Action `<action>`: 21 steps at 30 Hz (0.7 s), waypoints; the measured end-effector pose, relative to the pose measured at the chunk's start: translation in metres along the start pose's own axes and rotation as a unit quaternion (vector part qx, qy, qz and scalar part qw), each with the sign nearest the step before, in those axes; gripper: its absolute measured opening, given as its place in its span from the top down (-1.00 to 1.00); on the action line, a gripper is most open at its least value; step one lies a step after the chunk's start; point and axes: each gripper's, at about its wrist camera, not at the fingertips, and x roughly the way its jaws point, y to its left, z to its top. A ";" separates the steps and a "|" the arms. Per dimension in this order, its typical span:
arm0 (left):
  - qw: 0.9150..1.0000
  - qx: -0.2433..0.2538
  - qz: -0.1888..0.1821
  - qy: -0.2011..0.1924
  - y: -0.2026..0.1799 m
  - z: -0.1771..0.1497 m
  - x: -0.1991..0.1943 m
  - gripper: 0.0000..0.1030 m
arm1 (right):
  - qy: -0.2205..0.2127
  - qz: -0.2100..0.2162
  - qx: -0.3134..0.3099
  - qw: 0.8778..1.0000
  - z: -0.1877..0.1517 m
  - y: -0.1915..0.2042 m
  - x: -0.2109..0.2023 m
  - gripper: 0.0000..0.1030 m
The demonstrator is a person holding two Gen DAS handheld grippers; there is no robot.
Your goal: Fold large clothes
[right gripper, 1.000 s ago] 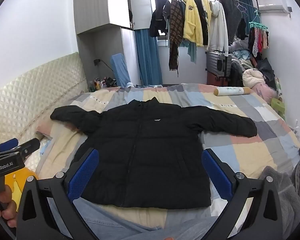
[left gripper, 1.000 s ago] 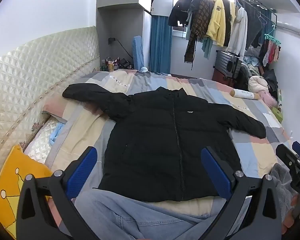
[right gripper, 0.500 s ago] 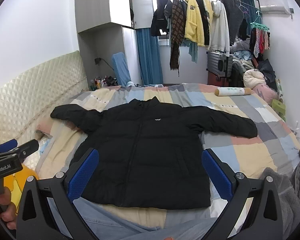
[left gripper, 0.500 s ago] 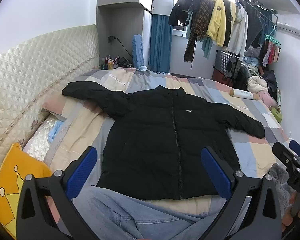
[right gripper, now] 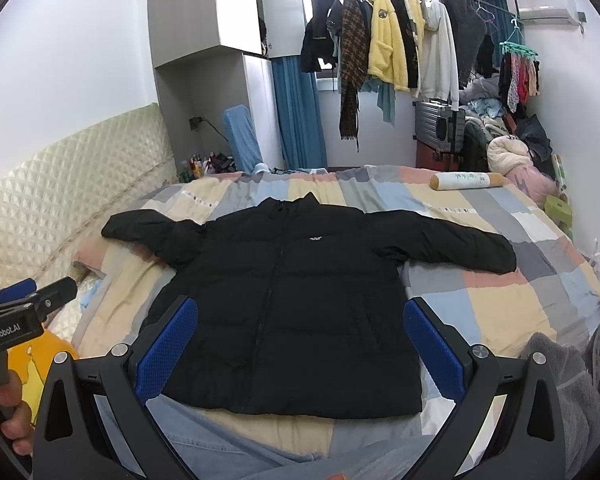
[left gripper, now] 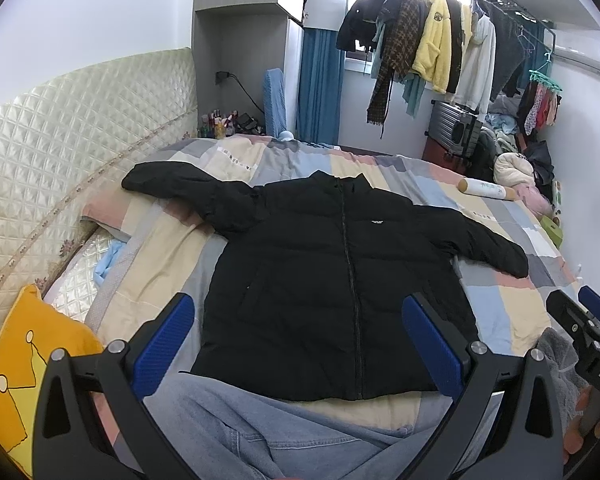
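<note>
A: Anything different from a second ago?

B: Barely. Both views have tipped slightly, so the black padded zip-front jacket (left gripper: pixel 340 280) sits a touch lower in frame; nothing on the bed has shifted.

A: Nearest the lens?

B: The left gripper (left gripper: pixel 300 340) and right gripper (right gripper: pixel 300 340), blue-padded fingers (left gripper: pixel 162 346) spread wide, holding nothing, above blue-jeaned legs (left gripper: pixel 228 432).

A: Beyond them?

B: The jacket lies flat, centre frame, on the patchwork-quilted bed (right gripper: pixel 500 304), sleeves out to each side, collar farthest.

A: Best first move?

B: Probably pinch one cuff (right gripper: pixel 500 258) and swing that sleeve across the chest, keeping the puffy fabric smooth.
</note>
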 end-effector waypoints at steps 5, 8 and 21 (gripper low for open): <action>1.000 0.003 0.002 0.006 0.000 0.001 0.002 -1.00 | 0.004 -0.003 -0.002 1.000 -0.002 0.001 0.001 -1.00; 1.000 0.002 0.002 0.009 0.000 0.000 0.004 -1.00 | 0.002 -0.006 -0.005 1.000 -0.002 0.000 0.000 -1.00; 1.000 0.004 0.000 0.018 -0.004 -0.002 0.009 -1.00 | 0.008 -0.006 -0.003 1.000 -0.004 -0.006 0.003 -1.00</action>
